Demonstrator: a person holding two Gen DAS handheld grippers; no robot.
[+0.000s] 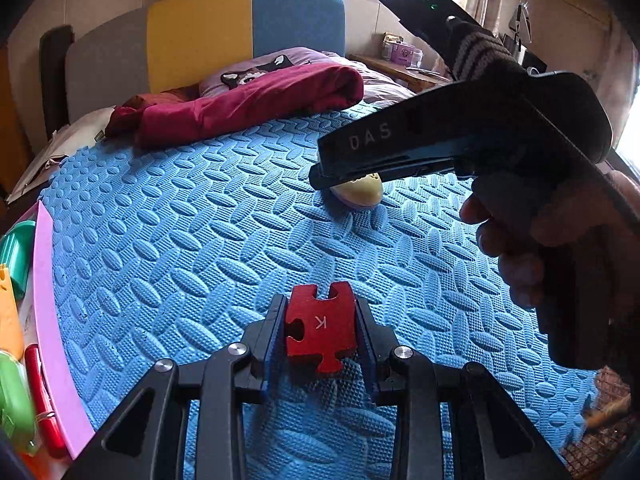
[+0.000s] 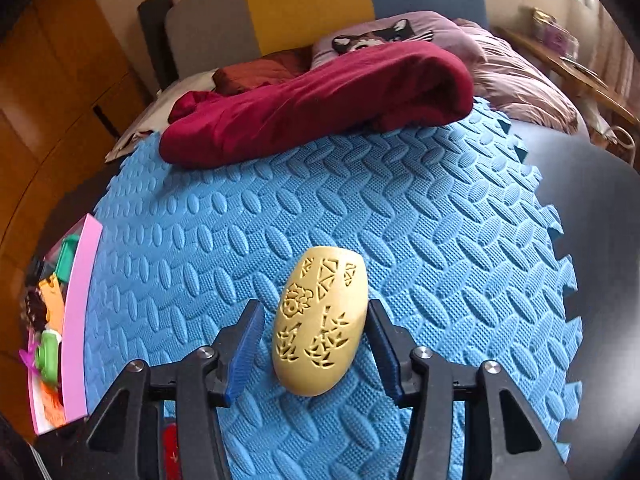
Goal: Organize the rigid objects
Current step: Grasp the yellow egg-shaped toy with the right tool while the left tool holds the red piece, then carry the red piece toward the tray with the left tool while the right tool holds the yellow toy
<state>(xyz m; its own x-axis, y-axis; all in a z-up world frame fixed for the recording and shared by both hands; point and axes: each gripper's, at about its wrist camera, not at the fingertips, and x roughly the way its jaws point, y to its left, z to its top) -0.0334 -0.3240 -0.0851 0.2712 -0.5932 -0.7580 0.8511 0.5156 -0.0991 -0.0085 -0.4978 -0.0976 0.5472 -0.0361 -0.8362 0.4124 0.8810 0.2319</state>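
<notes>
Blue mat mostly open; red cloth blocks far edge, pink box on left.

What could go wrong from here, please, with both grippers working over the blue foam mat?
1. The right gripper straddles the smooth, rounded yellow carved egg-shaped piece without touching it; closing off-centre might squirt it out or roll it.
2. The left gripper pinches the red wooden puzzle piece marked K only by its edges, so it could twist or drop.
3. The two grippers work close together and could collide.
</notes>
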